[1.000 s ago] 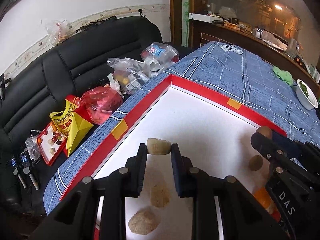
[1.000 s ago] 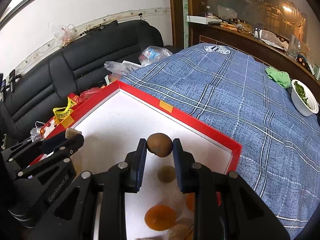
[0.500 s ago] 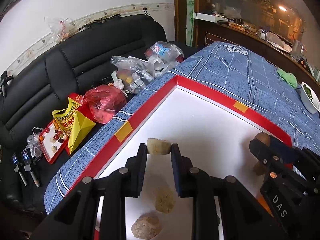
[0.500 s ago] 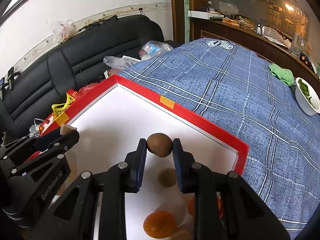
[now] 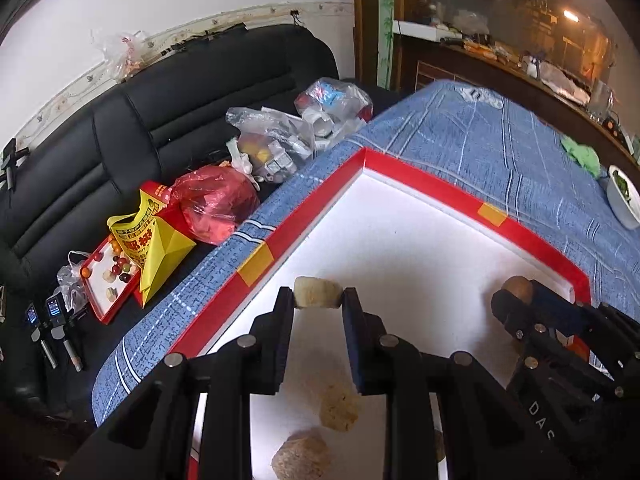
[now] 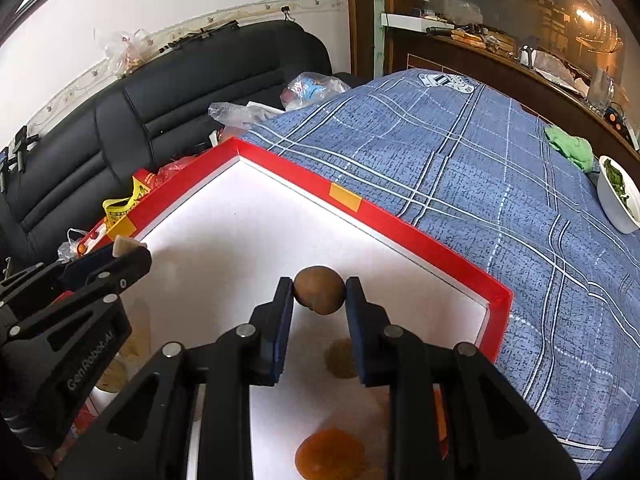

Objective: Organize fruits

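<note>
My left gripper is shut on a pale tan lumpy fruit and holds it above the white tray floor. Two more tan lumpy fruits lie on the tray below it. My right gripper is shut on a brown round fruit above the tray's right part; it also shows in the left wrist view. A brown fruit and an orange fruit lie on the tray under the right gripper. The left gripper shows in the right wrist view.
The white tray has a red rim with orange tape patches and sits on a blue plaid cloth. A white bowl of greens stands at the far right. A black sofa with plastic bags and packets lies to the left.
Both grippers keep their fruits and have moved a little higher and back from the tray. The fruits on the tray have not moved.
</note>
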The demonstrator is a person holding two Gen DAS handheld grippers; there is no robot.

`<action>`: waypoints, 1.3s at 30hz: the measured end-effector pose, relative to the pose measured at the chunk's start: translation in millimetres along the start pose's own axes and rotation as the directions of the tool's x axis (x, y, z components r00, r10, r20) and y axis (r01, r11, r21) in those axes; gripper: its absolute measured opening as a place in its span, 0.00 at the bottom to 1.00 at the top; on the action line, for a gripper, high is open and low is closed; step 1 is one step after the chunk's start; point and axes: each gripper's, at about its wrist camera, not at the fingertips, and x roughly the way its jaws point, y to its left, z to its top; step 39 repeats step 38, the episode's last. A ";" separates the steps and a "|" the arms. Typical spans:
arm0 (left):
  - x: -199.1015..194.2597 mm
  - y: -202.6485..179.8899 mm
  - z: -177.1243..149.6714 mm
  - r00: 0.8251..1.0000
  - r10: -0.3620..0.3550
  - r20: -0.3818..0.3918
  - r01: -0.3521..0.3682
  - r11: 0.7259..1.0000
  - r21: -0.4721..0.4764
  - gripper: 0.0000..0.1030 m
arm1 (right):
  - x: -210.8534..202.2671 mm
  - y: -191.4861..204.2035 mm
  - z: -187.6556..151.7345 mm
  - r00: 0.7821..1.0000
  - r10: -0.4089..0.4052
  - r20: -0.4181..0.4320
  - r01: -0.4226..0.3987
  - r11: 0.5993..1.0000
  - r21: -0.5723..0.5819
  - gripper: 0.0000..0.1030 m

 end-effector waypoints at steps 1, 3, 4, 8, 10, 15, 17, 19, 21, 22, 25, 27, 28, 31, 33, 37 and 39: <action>0.7 0.3 -0.1 1.000 0.001 -0.003 -0.001 1.000 0.003 0.32 | 1.9 0.7 -0.2 1.000 -0.006 -0.009 0.006 1.000 -0.003 0.28; -1.0 1.5 -1.1 1.000 0.016 0.006 -0.016 1.000 0.000 0.45 | 2.1 0.2 -1.2 1.000 -0.014 -0.011 0.014 1.000 -0.001 0.41; -1.7 2.0 -1.3 1.000 0.022 0.008 -0.022 1.000 -0.002 0.56 | 0.9 -0.8 -1.7 1.000 -0.013 -0.008 0.013 1.000 0.004 0.58; -5.1 6.4 -4.2 1.000 0.022 0.001 -0.022 1.000 -0.002 0.69 | -6.4 -6.3 -5.4 1.000 -0.021 -0.007 0.021 1.000 0.014 0.67; -11.1 7.1 -8.6 1.000 0.020 0.010 -0.020 1.000 -0.006 0.72 | -16.7 -10.3 -8.9 1.000 -0.014 0.012 0.014 1.000 0.018 0.74; -38.2 5.2 -24.4 0.998 0.016 0.056 -0.016 1.000 -0.016 0.82 | -57.1 -17.6 -23.9 0.996 -0.008 0.093 0.009 1.000 -0.004 1.00; -47.4 2.9 -30.8 0.998 0.012 0.061 -0.011 1.000 -0.019 0.84 | -75.6 -19.3 -32.5 0.993 -0.015 0.118 0.017 1.000 -0.017 1.00; -57.5 -0.3 -38.1 0.998 0.003 0.065 -0.002 1.000 -0.005 0.87 | -91.1 -22.6 -40.3 0.990 -0.020 0.142 0.023 1.000 -0.020 1.00; -65.9 -3.6 -45.1 0.998 -0.003 0.068 0.003 1.000 0.000 0.92 | -104.7 -26.5 -48.9 0.988 -0.021 0.155 0.024 1.000 -0.014 1.00; -68.0 -5.0 -47.4 0.997 -0.006 0.071 0.006 1.000 0.002 0.95 | -112.4 -28.5 -54.2 0.986 -0.019 0.164 0.021 1.000 -0.013 1.00; -80.8 -10.5 -55.0 0.995 -0.017 0.094 0.016 1.000 0.011 0.99 | -132.0 -30.4 -67.2 0.983 -0.011 0.184 0.014 1.000 -0.014 1.00; -87.8 -13.7 -58.1 0.994 -0.031 0.104 0.029 0.999 0.017 0.99 | -140.5 -28.0 -72.5 0.981 -0.013 0.193 0.019 1.000 -0.025 1.00; -89.3 -13.3 -58.7 0.994 -0.034 0.106 0.032 0.999 0.019 0.99 | -143.3 -26.1 -74.3 0.980 -0.012 0.197 0.019 0.999 -0.031 1.00; -95.5 -15.0 -62.9 0.992 -0.049 0.120 0.046 0.999 0.029 0.99 | -150.1 -19.7 -79.4 0.979 -0.009 0.205 0.021 0.998 -0.057 1.00; -98.8 -14.3 -65.7 0.989 -0.059 0.136 0.055 0.998 0.031 0.99 | -153.5 -19.4 -82.5 0.978 -0.007 0.209 0.020 0.998 -0.059 1.00; -101.1 -12.6 -68.0 0.987 -0.037 0.157 0.032 0.999 0.030 0.99 | -156.2 -19.0 -85.3 0.977 -0.009 0.213 0.020 0.999 -0.050 1.00; -101.3 -12.8 -68.5 0.987 -0.037 0.155 0.033 0.999 0.031 0.99 | -156.2 -19.0 -85.8 0.977 -0.008 0.214 0.019 0.999 -0.048 1.00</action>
